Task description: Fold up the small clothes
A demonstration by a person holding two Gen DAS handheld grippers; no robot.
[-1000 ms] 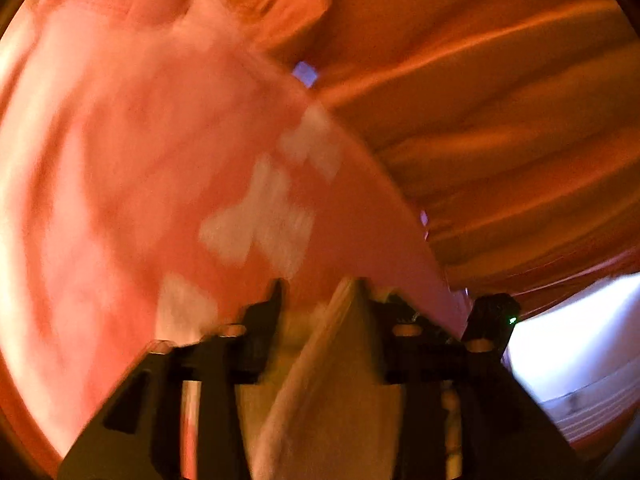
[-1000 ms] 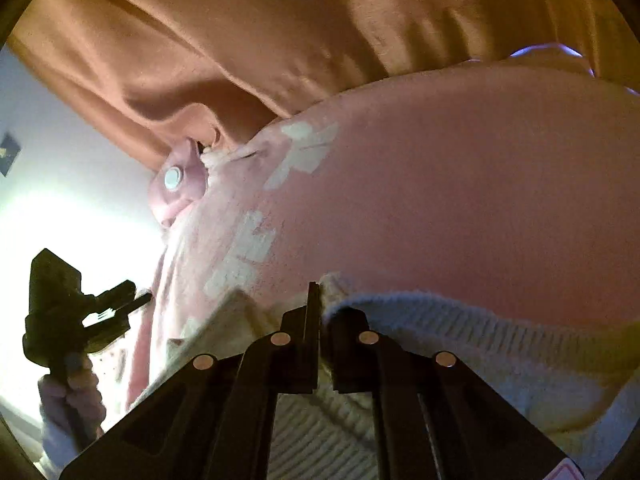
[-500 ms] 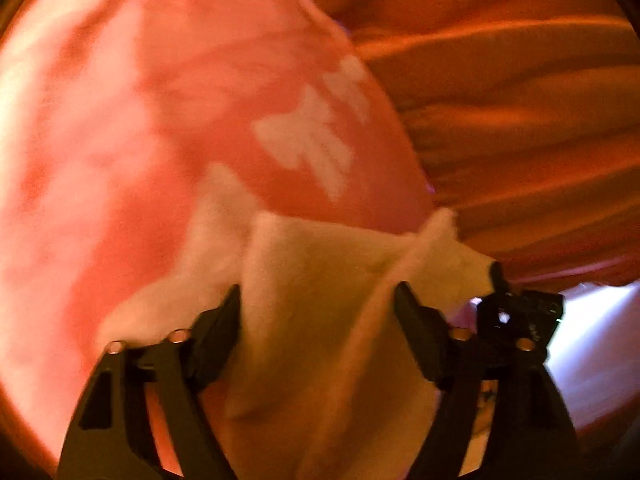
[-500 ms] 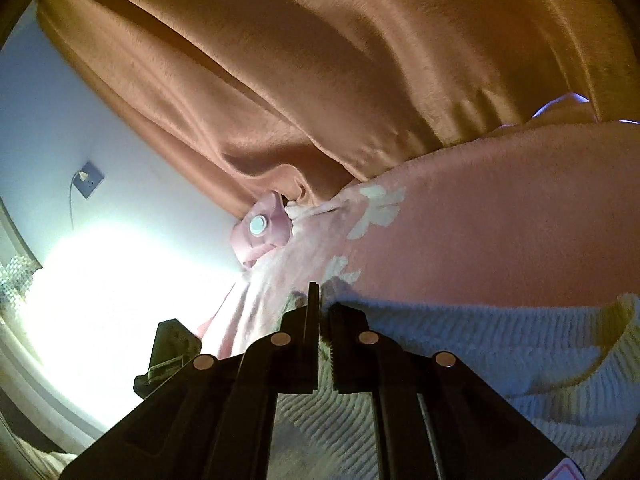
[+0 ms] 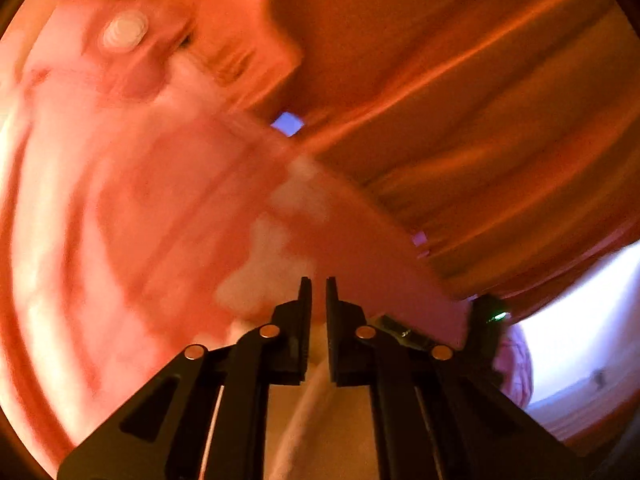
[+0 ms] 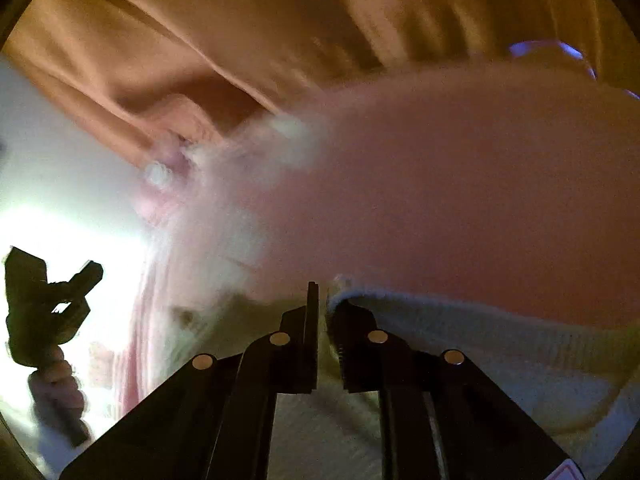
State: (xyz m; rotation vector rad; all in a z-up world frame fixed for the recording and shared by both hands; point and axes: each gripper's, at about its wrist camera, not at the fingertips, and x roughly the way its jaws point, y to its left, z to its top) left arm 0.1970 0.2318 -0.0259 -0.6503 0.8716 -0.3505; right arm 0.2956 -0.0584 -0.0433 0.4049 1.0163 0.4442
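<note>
Beside curtain [image 6: 280, 20]: sweater hem [image 6: 460, 304] (blurred)

Cream knit sweater [image 6: 500, 364] — between right gripper [image 6: 323, 300] jaws

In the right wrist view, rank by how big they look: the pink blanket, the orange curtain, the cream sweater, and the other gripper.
1. pink blanket and orange curtain: both fill large areas, too close to rank.
2. cream sweater, partly hidden by the right gripper.
3. left gripper, smallest, though it is farther away.
</note>
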